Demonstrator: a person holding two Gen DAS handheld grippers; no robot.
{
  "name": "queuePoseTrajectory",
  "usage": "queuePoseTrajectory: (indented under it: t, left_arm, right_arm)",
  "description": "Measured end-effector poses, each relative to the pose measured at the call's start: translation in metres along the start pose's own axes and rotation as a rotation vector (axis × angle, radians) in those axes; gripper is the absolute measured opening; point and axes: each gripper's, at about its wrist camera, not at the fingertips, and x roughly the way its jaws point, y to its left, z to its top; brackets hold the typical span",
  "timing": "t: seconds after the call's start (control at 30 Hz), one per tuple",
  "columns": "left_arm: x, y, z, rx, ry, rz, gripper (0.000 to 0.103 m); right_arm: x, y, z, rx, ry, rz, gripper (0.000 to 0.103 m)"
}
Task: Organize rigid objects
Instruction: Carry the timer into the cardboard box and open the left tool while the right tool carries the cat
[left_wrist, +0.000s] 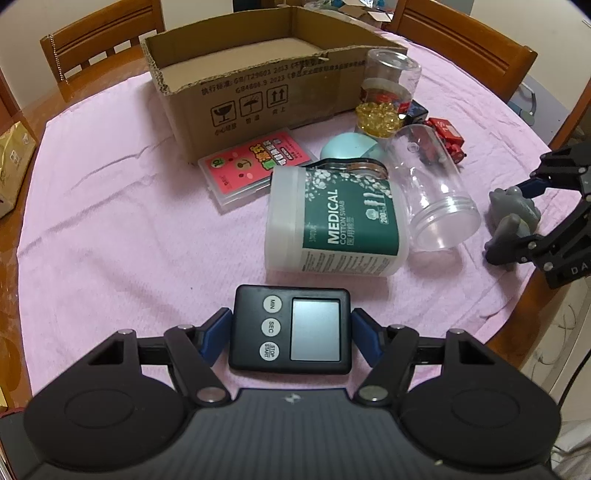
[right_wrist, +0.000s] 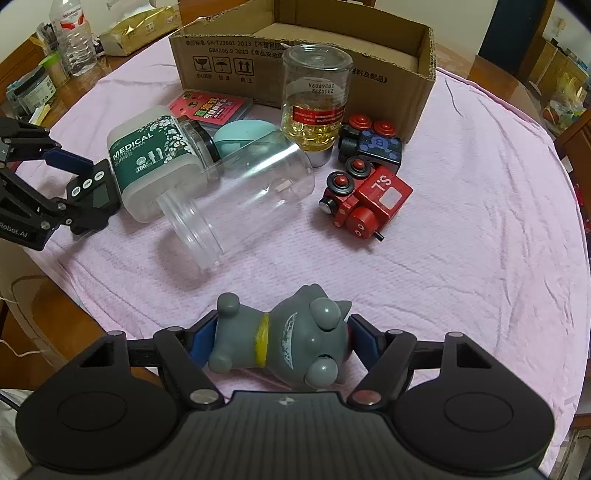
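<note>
A black digital timer (left_wrist: 290, 328) lies flat on the pink cloth, and my left gripper (left_wrist: 290, 334) is shut on it, blue pads against its two sides. In the right wrist view a grey cat figurine (right_wrist: 291, 339) lies on its side with my right gripper (right_wrist: 284, 338) shut on it, one pad at the legs and one at the head. Beyond stand an open cardboard box (left_wrist: 258, 92), a fallen cotton swab tub (left_wrist: 332, 229), a clear empty jar (left_wrist: 432, 192) on its side, a jar of yellow capsules (right_wrist: 314, 110), a pink card case (left_wrist: 255, 166) and red toy train cars (right_wrist: 369, 199).
A teal round object (right_wrist: 243, 138) sits behind the clear jar, and a dark blue toy block (right_wrist: 373, 146) rests by the box. Wooden chairs (left_wrist: 99, 48) stand past the round table. A water bottle (right_wrist: 74, 37) and a gold packet (right_wrist: 136, 29) sit at the far left edge.
</note>
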Motion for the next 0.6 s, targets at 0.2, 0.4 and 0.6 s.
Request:
queuePoseTrajectory:
  t: [0.2, 0.4, 0.6]
  left_arm:
    - [-0.010, 0.002, 0.006, 0.020, 0.009, -0.009, 0.069]
    - [-0.038, 0.005, 0.024, 0.061, -0.006, -0.028, 0.069]
    - [-0.065, 0.009, 0.054, 0.096, -0.040, -0.017, 0.069]
  right_arm:
    - [-0.007, -0.004, 0.007, 0.006, -0.005, -0.023, 0.077]
    - [-0.025, -0.011, 0.024, 0.020, -0.023, -0.051, 0.077]
    - [-0.049, -0.015, 0.049, 0.027, -0.058, -0.072, 0.077]
